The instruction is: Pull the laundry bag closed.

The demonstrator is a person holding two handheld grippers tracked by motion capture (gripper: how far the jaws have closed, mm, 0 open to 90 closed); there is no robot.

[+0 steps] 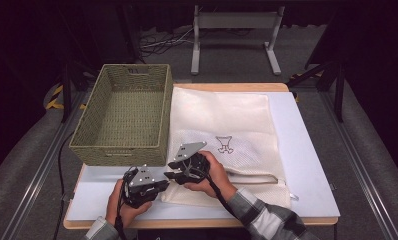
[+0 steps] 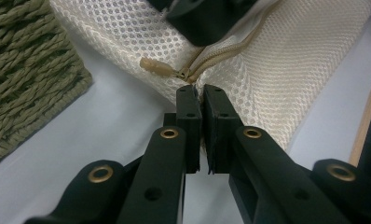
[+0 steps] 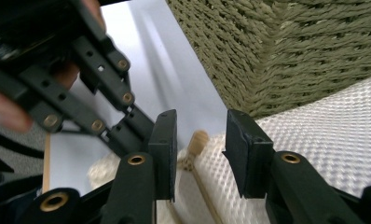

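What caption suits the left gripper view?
Left tool pinching the mesh bag beside its zipper pull.

Lab-like recording space: black curtains, floor rails, loose cables.

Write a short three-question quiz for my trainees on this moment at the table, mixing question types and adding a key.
1. True or false: the left gripper is pinching the corner of the mesh bag beside the zipper pull.
2. What lies between the open pads of the right gripper?
A. the zipper pull
B. the basket rim
C. a cable
3. Fill in: the green woven basket stands to the ____ of the bag in the high view.

Key: 1 true; 2 A, the pads have not pressed on it yet; 3 left.
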